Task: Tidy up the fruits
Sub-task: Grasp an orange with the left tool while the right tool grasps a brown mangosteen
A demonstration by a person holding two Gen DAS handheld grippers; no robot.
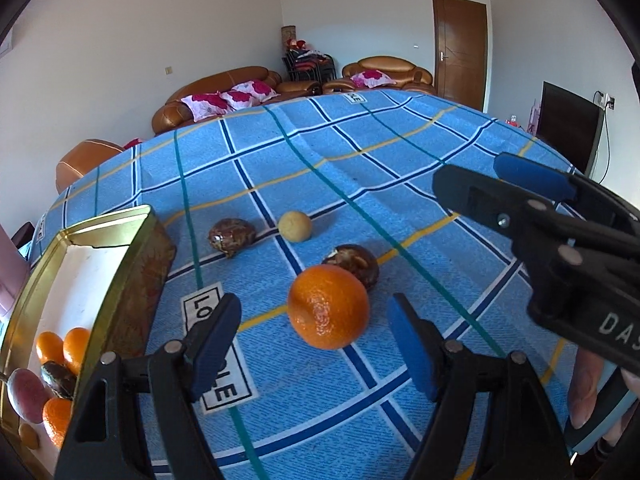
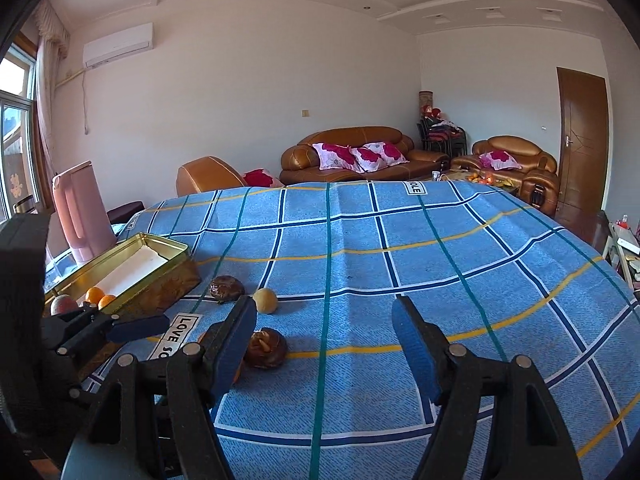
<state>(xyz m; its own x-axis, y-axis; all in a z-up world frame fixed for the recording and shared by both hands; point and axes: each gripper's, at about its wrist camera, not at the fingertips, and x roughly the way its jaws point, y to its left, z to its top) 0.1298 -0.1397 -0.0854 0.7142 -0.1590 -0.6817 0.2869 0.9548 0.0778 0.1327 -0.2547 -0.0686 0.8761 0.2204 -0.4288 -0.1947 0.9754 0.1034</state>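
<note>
An orange (image 1: 328, 306) sits on a blue plaid tablecloth (image 1: 400, 152), centred ahead of the left gripper (image 1: 316, 344), whose blue-padded fingers (image 1: 412, 354) stand wide apart and hold nothing; the fruit is near round, a dimpled end turned toward the camera, so no long axis can be told. Three more fruits lie loose beyond it: a dark brown mottled fruit (image 1: 356, 266) touching the orange's far side, a second brown one (image 1: 232, 237) nearer the tin, and a small pale yellow ball-shaped fruit (image 1: 295, 226) between them and farther back; the second brown fruit is slightly oval, its length running roughly left to right. A gold rectangular tin (image 1: 132, 280) lies at the left, its long side running away from the camera; inside it at least three oranges, one brown fruit and one reddish-purple fruit can be counted, though the lower edge is cut off. The right gripper (image 2: 324, 344) hovers over bare cloth to the right of the fruit, its fingers (image 2: 414, 346) likewise spread wide and empty; its body, seen from the left wrist camera, bears the letters "DAS". Printed patches on the cloth read "LOVE SO" in part; a pink jug (image 2: 82, 216) stands behind the tin.
</note>
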